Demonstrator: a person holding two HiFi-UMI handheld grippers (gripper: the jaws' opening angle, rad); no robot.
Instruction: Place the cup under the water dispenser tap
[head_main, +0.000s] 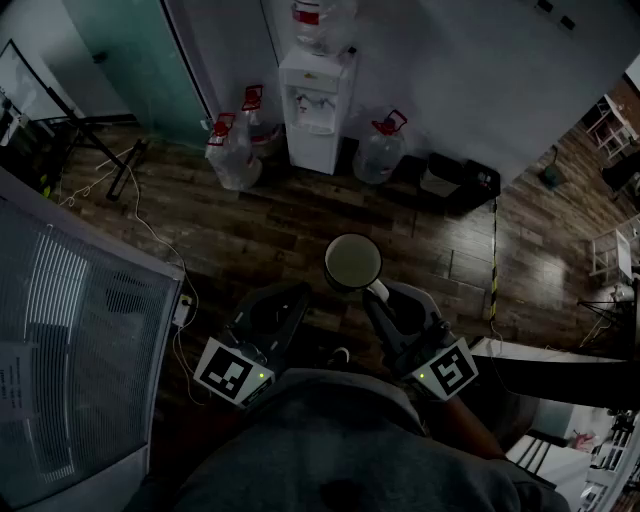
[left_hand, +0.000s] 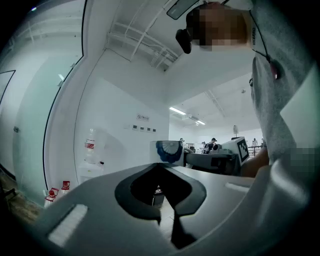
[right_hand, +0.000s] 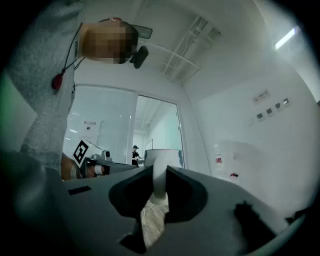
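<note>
A white cup (head_main: 352, 262) with a blue pattern (left_hand: 167, 151) is held level in the air by its handle (right_hand: 159, 177). My right gripper (head_main: 378, 295) is shut on that handle, and the cup's body (right_hand: 162, 156) stands just beyond the jaw tips. My left gripper (head_main: 283, 302) hangs beside it on the left, jaws together with nothing between them. The white water dispenser (head_main: 318, 100), with a bottle on top, stands against the far wall, well ahead of both grippers. Its tap recess is small and dim from here.
Large water bottles stand on the floor on the left (head_main: 232, 150) and right (head_main: 381, 148) of the dispenser. Dark boxes (head_main: 455, 180) lie to its right. Tripod legs and cables (head_main: 120, 165) are at far left, and a grey mesh panel (head_main: 70, 340) is close on my left.
</note>
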